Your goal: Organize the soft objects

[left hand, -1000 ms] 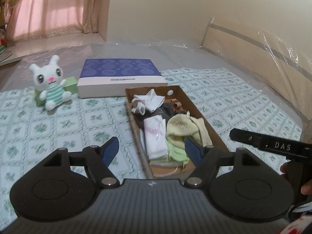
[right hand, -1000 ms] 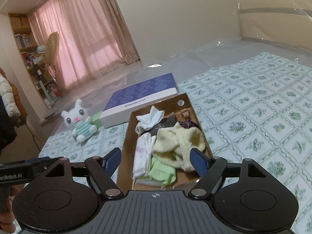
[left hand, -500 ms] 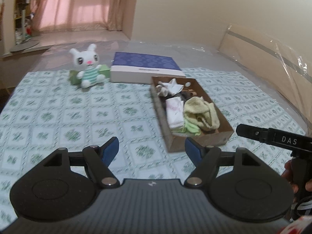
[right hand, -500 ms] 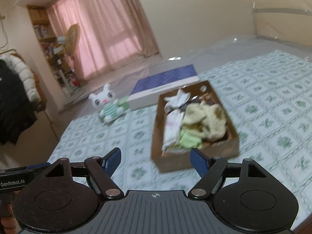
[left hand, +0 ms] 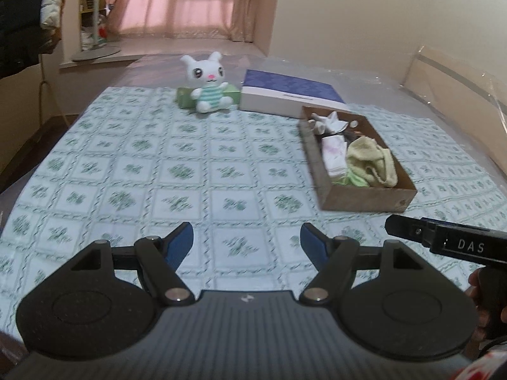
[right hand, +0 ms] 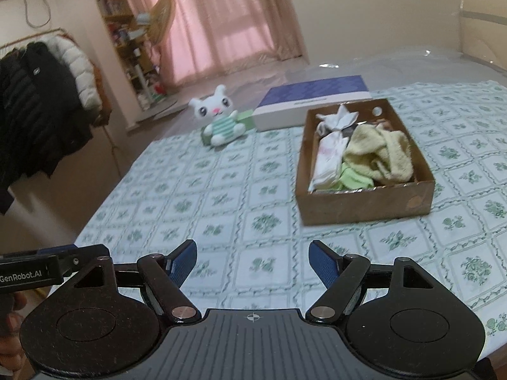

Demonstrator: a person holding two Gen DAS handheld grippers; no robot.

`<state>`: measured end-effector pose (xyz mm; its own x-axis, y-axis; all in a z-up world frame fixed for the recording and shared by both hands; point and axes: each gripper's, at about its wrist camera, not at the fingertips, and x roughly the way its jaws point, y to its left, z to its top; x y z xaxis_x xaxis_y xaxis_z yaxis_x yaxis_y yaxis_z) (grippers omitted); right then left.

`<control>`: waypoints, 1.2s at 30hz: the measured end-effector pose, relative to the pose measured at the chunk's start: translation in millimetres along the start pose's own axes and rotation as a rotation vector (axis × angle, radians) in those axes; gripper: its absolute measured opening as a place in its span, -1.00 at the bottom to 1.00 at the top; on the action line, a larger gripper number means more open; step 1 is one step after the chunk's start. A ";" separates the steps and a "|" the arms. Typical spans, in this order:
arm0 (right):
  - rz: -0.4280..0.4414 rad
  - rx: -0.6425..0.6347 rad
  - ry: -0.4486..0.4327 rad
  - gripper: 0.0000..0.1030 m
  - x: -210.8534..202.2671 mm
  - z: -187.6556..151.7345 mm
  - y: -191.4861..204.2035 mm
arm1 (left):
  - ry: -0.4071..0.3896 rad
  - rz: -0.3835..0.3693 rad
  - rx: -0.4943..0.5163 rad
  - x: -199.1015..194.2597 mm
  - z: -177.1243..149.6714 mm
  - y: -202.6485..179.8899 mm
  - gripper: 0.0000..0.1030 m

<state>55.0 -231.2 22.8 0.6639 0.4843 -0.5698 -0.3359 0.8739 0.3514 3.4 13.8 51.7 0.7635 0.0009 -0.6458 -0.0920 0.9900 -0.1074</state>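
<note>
A brown cardboard box (left hand: 367,201) (right hand: 364,210) stands on the patterned bedspread and holds a yellow towel (left hand: 374,161) (right hand: 380,155), white folded cloths (left hand: 332,155) (right hand: 329,155), a green cloth (right hand: 355,179) and a white sock (right hand: 337,117). A white plush bunny (left hand: 207,84) (right hand: 220,120) sits farther back beside a small green box (left hand: 185,98). My left gripper (left hand: 247,243) is open and empty, well short of the box. My right gripper (right hand: 253,261) is open and empty, also short of it.
A flat blue-and-white box (left hand: 285,96) (right hand: 310,103) lies behind the cardboard box. A plastic-wrapped headboard (left hand: 459,76) is at right. Dark jackets (right hand: 41,107) hang at left past the bed edge. Pink curtains (right hand: 228,22) and shelves stand at the back.
Both grippers have pulled back and away from the cardboard box, which now looks smaller and farther off. More bedspread shows in front. Both stay open and empty.
</note>
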 end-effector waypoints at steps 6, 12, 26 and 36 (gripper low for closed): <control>-0.008 -0.044 0.026 0.50 -1.5 -15.8 11.7 | 0.008 0.044 0.007 -8.0 -17.4 3.4 0.41; -0.020 -0.056 0.051 0.50 -0.9 -36.5 22.4 | 0.024 0.067 0.047 -11.9 -37.4 6.6 0.41; -0.039 -0.098 0.101 0.50 4.8 -61.4 46.0 | 0.037 0.072 0.065 -16.9 -59.5 21.4 0.41; -0.052 -0.125 0.094 0.50 9.4 -58.0 50.9 | 0.037 0.059 0.067 -12.1 -57.3 21.0 0.41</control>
<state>5.4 -179.7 -7.7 0.6193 0.4351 -0.6536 -0.3871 0.8934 0.2279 -44.4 26.4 14.0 0.7340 0.0557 -0.6769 -0.0925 0.9955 -0.0184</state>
